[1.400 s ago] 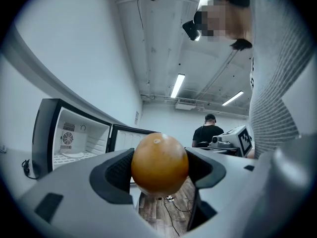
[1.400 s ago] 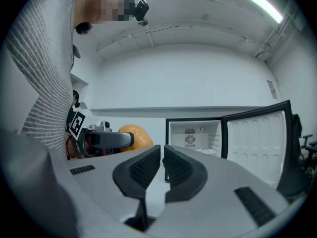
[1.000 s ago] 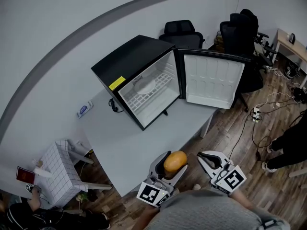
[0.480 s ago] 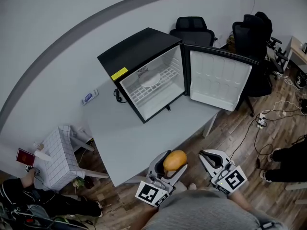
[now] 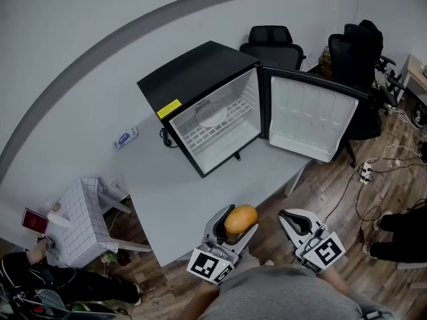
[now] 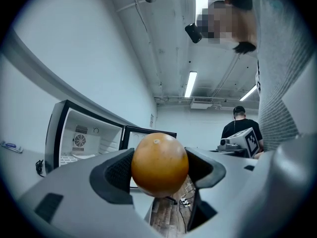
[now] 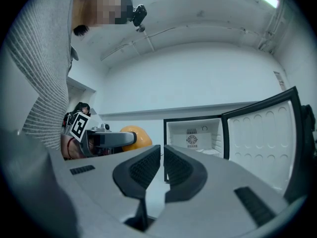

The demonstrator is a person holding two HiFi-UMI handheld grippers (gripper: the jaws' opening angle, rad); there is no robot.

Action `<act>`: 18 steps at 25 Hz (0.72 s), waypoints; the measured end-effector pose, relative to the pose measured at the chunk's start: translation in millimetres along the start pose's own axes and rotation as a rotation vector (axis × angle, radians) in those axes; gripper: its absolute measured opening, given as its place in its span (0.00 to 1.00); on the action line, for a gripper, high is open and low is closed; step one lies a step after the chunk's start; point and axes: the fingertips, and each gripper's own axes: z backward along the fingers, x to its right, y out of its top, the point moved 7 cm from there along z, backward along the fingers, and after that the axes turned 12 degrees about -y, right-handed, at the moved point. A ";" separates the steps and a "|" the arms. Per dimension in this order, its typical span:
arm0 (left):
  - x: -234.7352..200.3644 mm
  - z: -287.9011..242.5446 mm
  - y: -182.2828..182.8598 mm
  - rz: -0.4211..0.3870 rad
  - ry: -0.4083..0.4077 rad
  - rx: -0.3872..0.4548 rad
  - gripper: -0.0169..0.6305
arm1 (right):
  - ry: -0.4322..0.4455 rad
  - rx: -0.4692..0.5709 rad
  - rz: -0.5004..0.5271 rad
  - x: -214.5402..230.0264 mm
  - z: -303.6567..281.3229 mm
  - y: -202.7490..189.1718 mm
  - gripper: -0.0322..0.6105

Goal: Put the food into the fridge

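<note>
Well to the left of the fridge [image 5: 200, 105], down on the wood-plank floor, stands a white boxy stool [image 5: 83, 229] with a grid-patterned skin. Nearer the fridge's left side, a small blue-and-white flat packet [image 5: 124, 138] lies on the smooth pale-grey bench [image 5: 180, 199].

The fridge itself is a matte black cube that sits on the bench, with a yellow label [image 5: 167, 109] at its top front edge. Its lining is white plastic, with a white wire shelf [image 5: 220, 127] and a round white plate [image 5: 212, 117] resting on that shelf.

In front of the fridge, past the bench's near edge, the left gripper [image 5: 235, 223] has its ribbed dark pads pressed against both sides of a round, glossy orange [image 5: 241, 219], which is held in the air clear of the bench. Just beside it, the right gripper [image 5: 297, 224] has its grey curved jaws drawn almost together with only a thin slit between them and nothing in it.

To the fridge's right, its door [image 5: 313, 120] stands swung wide, showing moulded white panels. Beyond it are black office chairs [image 5: 272, 42].
</note>
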 end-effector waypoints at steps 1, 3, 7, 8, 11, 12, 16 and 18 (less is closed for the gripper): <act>-6.7 -1.5 0.6 0.003 0.003 0.006 0.53 | 0.002 -0.003 0.001 0.5 -2.1 -1.1 0.07; -21.3 -5.2 2.8 0.008 0.009 0.019 0.53 | 0.002 -0.008 0.002 1.6 -8.0 -3.2 0.07; -48.4 -13.6 11.0 -0.004 0.015 0.034 0.53 | -0.005 -0.013 0.002 5.2 -25.8 -2.5 0.07; -54.3 -15.8 13.0 -0.010 0.016 0.036 0.53 | -0.013 -0.014 0.004 7.2 -31.0 -1.6 0.07; -71.5 -22.3 15.8 -0.024 0.013 0.033 0.53 | -0.038 -0.008 0.004 12.9 -46.6 3.1 0.07; -76.9 -24.5 16.4 -0.027 0.012 0.033 0.53 | -0.040 -0.006 0.005 13.9 -51.3 4.5 0.07; -96.8 -35.1 20.7 -0.049 0.005 0.037 0.53 | -0.032 -0.012 0.025 17.8 -68.9 1.1 0.07; -104.8 -39.9 22.4 -0.059 0.003 0.037 0.53 | -0.029 -0.018 0.039 19.5 -80.2 3.1 0.07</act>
